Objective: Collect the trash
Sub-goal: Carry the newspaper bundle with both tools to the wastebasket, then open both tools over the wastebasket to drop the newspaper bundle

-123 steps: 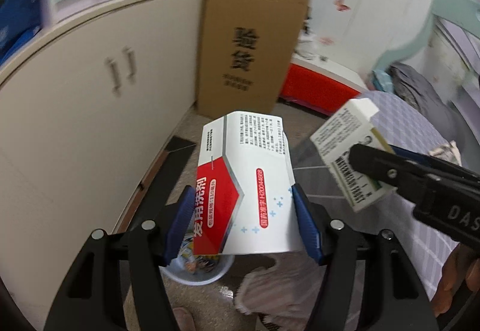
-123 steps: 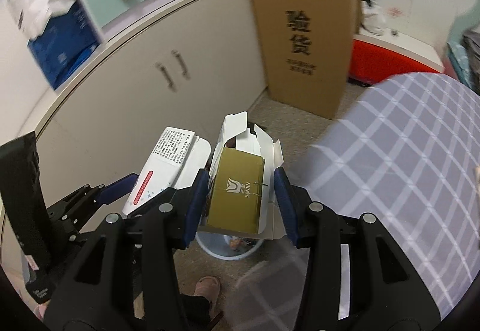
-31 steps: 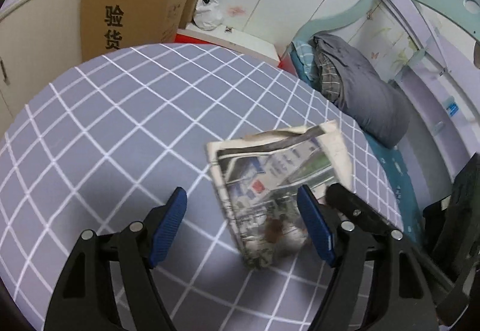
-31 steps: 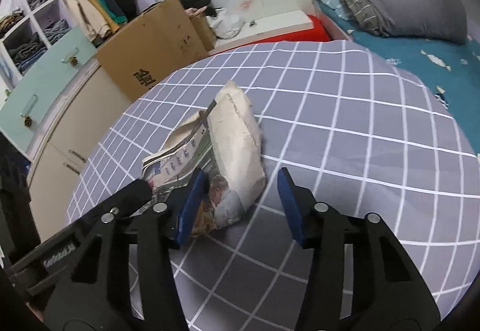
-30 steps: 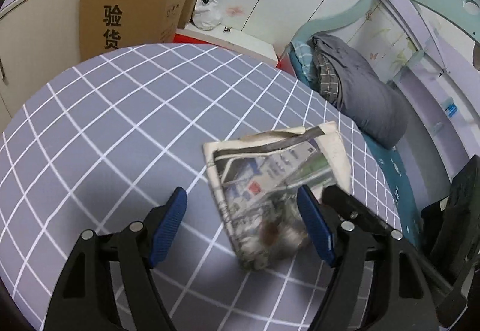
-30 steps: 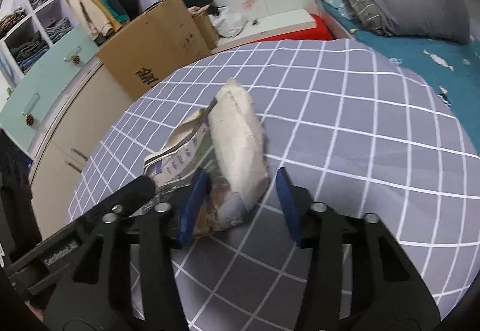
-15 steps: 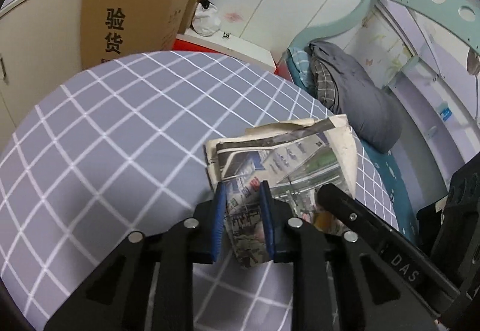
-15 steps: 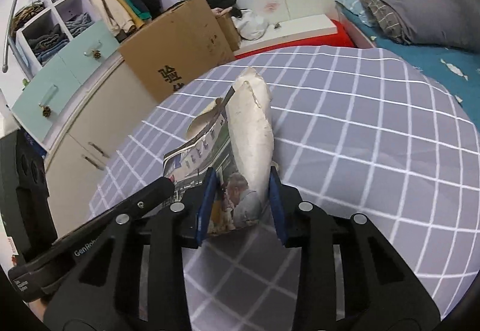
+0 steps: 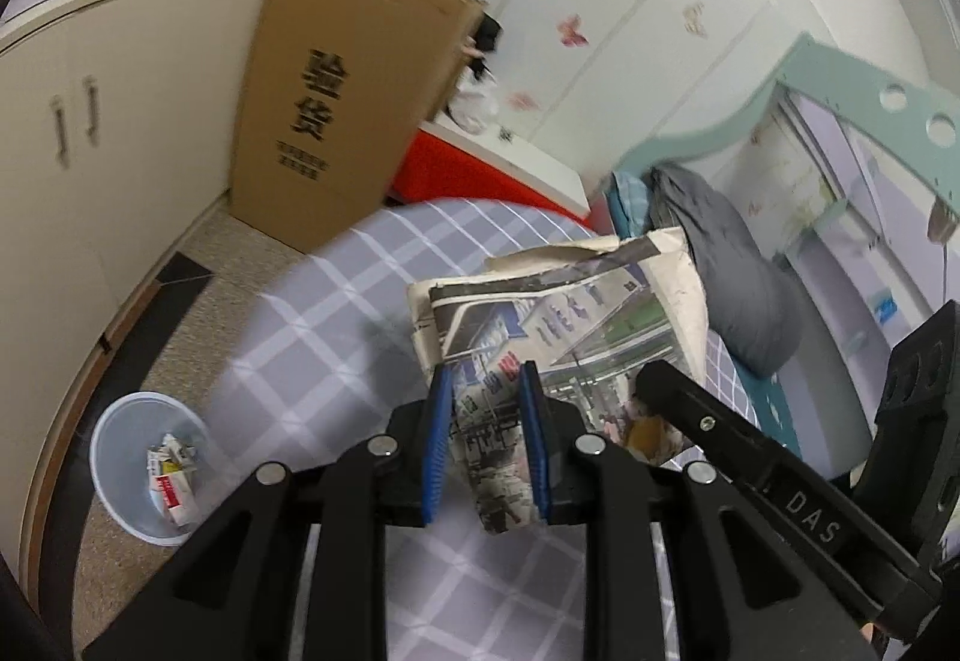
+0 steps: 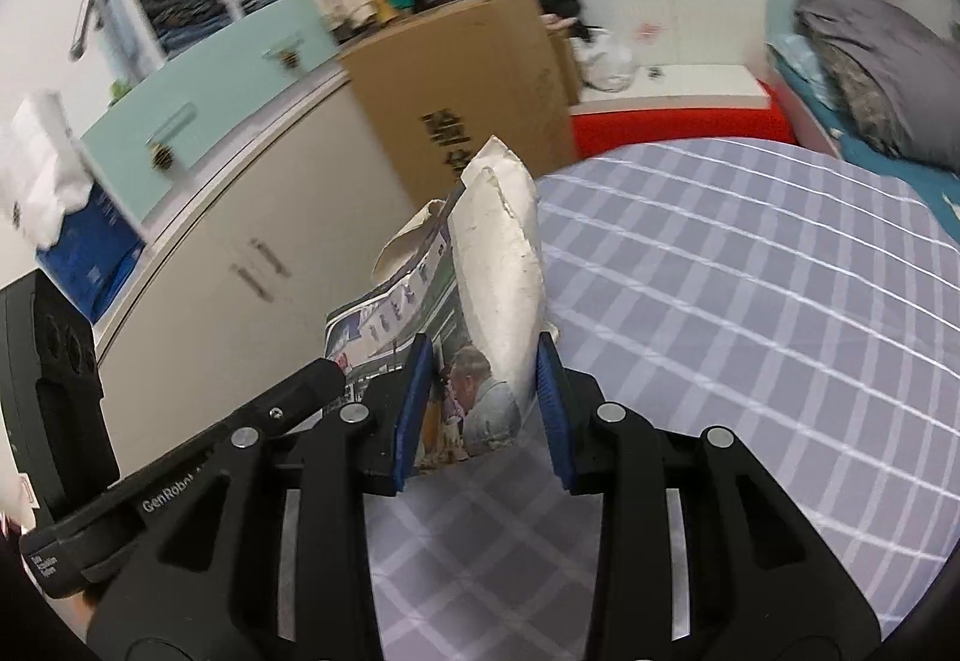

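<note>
Newsprint bundle (image 9: 558, 325) was pinched by both grippers' fingers (image 9: 436, 445) above the checked bench (image 9: 312, 337).
Both grips needed to hold until the bundle hung over the bin (image 9: 129, 424) left of the fingers.

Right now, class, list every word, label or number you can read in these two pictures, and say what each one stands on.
"验货": cardboard box, large black characters; the small lines beneath are too blurred to read.
"DAS": right tongs, white letters on the arm, cut off.
"GenRobot": left tongs, white letters on the arm; the small label further down is unreadable.
Newspaper: print too small and blurred.
</note>
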